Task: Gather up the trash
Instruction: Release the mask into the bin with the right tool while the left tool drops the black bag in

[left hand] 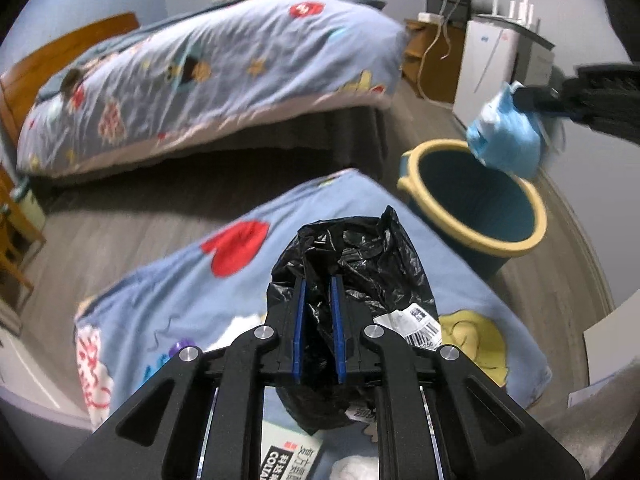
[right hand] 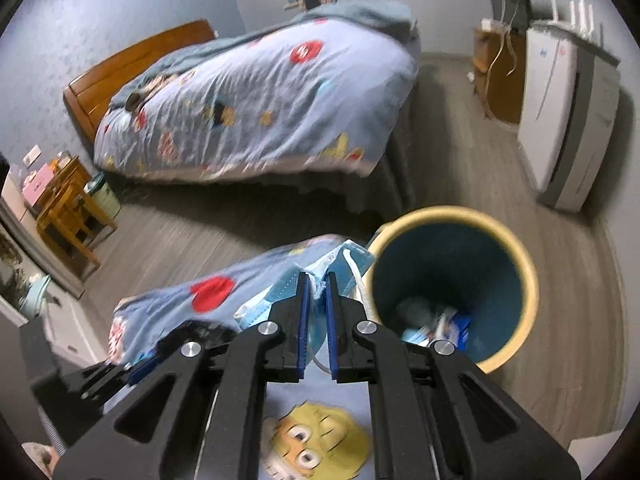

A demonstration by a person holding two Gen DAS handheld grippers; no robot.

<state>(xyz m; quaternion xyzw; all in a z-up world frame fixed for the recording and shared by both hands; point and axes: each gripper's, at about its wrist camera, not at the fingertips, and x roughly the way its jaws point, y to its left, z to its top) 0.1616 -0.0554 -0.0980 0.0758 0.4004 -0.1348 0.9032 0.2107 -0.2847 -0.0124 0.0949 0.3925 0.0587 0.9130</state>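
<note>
My left gripper (left hand: 319,280) is shut on a crumpled black plastic bag (left hand: 372,264) with a white barcode label, held over the near bed's blue blanket. My right gripper (right hand: 316,278) is shut on a blue face mask (right hand: 280,292); in the left wrist view that mask (left hand: 506,134) hangs above the far rim of the teal bin (left hand: 476,200) with a yellow rim. The bin (right hand: 452,264) stands on the floor to the right of the near bed and holds some blue and white trash (right hand: 436,320).
A near bed with a cartoon blanket (left hand: 168,292) lies under both grippers, with a printed box (left hand: 288,460) at its near edge. A second bed (right hand: 256,104) stands across the wooden floor. A white appliance (right hand: 560,120) and wooden cabinet (right hand: 500,76) stand at right; a wooden stool (right hand: 68,216) at left.
</note>
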